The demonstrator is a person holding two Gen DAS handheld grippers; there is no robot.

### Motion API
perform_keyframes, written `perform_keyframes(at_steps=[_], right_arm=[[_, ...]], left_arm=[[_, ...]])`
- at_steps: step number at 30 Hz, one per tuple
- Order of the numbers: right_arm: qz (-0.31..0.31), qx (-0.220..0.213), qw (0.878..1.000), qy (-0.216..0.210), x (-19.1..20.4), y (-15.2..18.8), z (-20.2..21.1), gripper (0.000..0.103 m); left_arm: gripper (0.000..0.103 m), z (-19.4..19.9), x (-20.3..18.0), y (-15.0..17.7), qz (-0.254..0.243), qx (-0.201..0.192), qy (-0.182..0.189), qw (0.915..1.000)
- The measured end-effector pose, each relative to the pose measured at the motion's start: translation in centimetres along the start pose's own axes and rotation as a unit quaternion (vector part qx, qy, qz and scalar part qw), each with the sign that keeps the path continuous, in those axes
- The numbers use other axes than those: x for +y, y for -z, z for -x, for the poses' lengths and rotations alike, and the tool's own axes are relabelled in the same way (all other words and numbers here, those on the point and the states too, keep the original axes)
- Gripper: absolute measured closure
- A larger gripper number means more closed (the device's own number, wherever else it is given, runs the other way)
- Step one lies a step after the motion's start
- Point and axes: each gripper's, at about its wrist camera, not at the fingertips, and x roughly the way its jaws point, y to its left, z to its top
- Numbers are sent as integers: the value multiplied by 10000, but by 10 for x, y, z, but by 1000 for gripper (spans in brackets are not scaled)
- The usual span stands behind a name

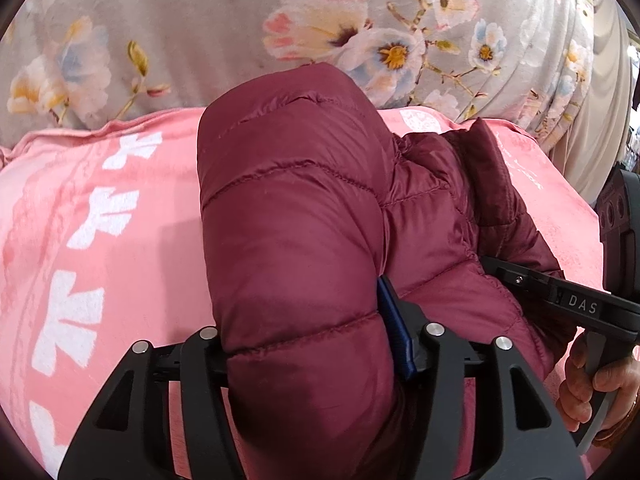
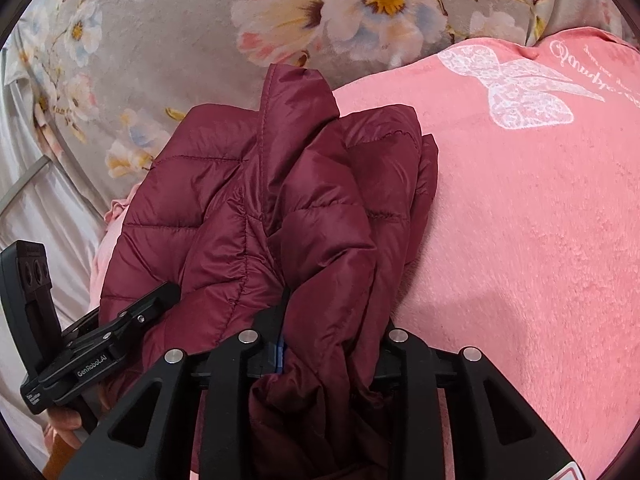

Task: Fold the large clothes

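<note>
Left wrist: left gripper point(image 1: 308, 344) pinches puffy quilted maroon jacket point(image 1: 296, 216); right gripper point(image 2: 320, 344) pinches its glossy folds on plush pink blanket point(image 2: 520, 240).

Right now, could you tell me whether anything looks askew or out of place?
Nothing is damaged. The maroon puffer jacket is bunched unevenly on the pink blanket, with one stiff flap sticking up.

Open pink blanket point(image 2: 520, 220) right of the bunched maroon jacket point(image 2: 280, 208); floral quilt point(image 2: 168, 60) beyond.
</note>
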Motion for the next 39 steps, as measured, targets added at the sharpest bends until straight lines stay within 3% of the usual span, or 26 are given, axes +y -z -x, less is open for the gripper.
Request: perform_keyframes(at_steps=[7,11,13,15,18,20,23,28,39], right_arm=[[-114,185,9997,-75,-10,-10,16,62],[-414,-319,9986,-56,-22,-14,68,54],[-187,-449,9988,69,-15,-19,88,59],[248,-528,9976,375,6,-23,99,80],[963,-439,9909,835,44,-23,89,94],[1242,-225,9868,1015,55,-18,70,99],[1255,13,9843,1237,50,-7,44,101],[1274,149,9812,1444,36,4,25,101],[1198,198,9830,1379,19,21,7,101]], left_arm=[[42,-5,10,6,206,-14,32,9998],[38,17,20,6,532,-169,-95,9984],[36,41,23,5,627,-337,-214,9972],[35,66,25,0,650,-545,-306,9959],[35,97,21,-19,756,-758,-673,9920],[35,100,15,-33,988,-611,-946,9887],[37,80,9,-37,1232,-149,-1023,9870],[41,41,9,-13,1439,402,-1261,9807],[38,13,4,11,1225,494,-1595,9783]])
